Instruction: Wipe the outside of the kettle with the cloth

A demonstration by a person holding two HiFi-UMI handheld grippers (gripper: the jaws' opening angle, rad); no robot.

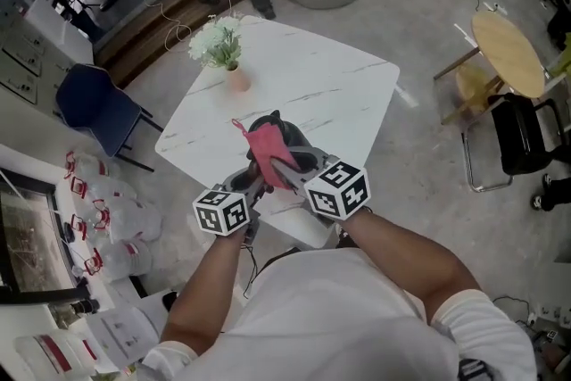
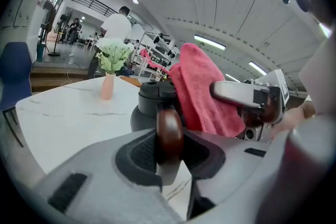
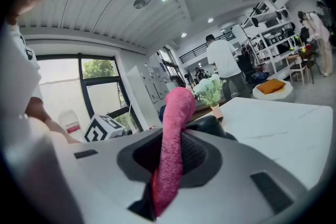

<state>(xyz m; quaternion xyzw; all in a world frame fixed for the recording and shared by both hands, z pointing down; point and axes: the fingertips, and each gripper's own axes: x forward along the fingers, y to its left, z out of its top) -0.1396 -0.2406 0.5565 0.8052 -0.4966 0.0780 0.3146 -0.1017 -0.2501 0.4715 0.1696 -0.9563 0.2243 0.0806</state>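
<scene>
Kettle (image 2: 151, 98) stands on the marble table (image 2: 68, 118), its wooden handle (image 2: 169, 126) clamped in my left gripper (image 2: 169, 148); my right gripper (image 3: 169, 165) pinches the pink cloth (image 3: 176, 123), ready, I reckon, to rub down its side

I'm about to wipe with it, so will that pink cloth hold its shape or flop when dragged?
Probably floppy: the pink cloth squeezes into a thin fold in the right gripper, and its free end curls over beside the kettle. Likely light, and not slippery, given its fuzzy surface.
</scene>
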